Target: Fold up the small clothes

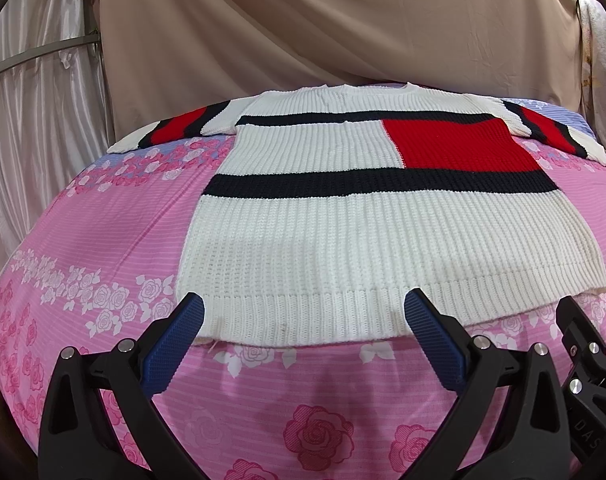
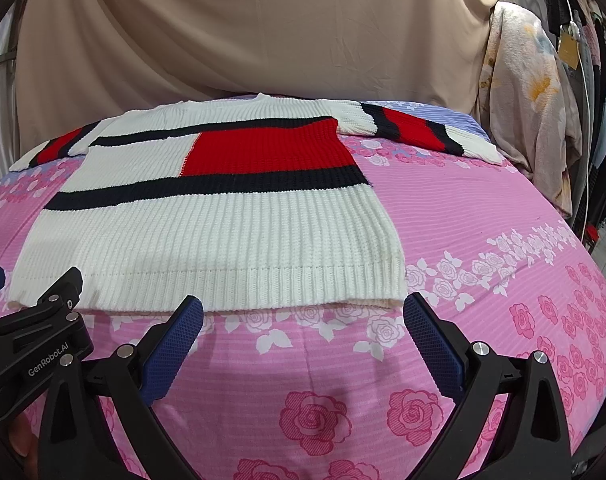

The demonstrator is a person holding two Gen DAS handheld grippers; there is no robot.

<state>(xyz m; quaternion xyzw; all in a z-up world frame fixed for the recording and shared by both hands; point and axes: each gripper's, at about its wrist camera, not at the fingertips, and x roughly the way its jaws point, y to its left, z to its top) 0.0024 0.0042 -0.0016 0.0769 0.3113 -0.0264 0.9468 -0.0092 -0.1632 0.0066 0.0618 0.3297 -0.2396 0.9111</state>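
Pink rose-print bed (image 1: 103, 220) in front of beige drapes (image 1: 303, 32), white knit sweater (image 1: 303, 220) with red and navy blocks spread flat across it, sleeves out. Left hand-held gripper (image 1: 303, 316) spread wide at the hem, right hand-held gripper (image 2: 303, 312) likewise, gripping nothing.

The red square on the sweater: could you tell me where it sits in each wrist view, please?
Left wrist view: the red square lies right of centre, in the upper half, on the sweater.
Right wrist view: the red square lies left of centre, upper half.
Shared landmark: the dark band running directly below the square in both.
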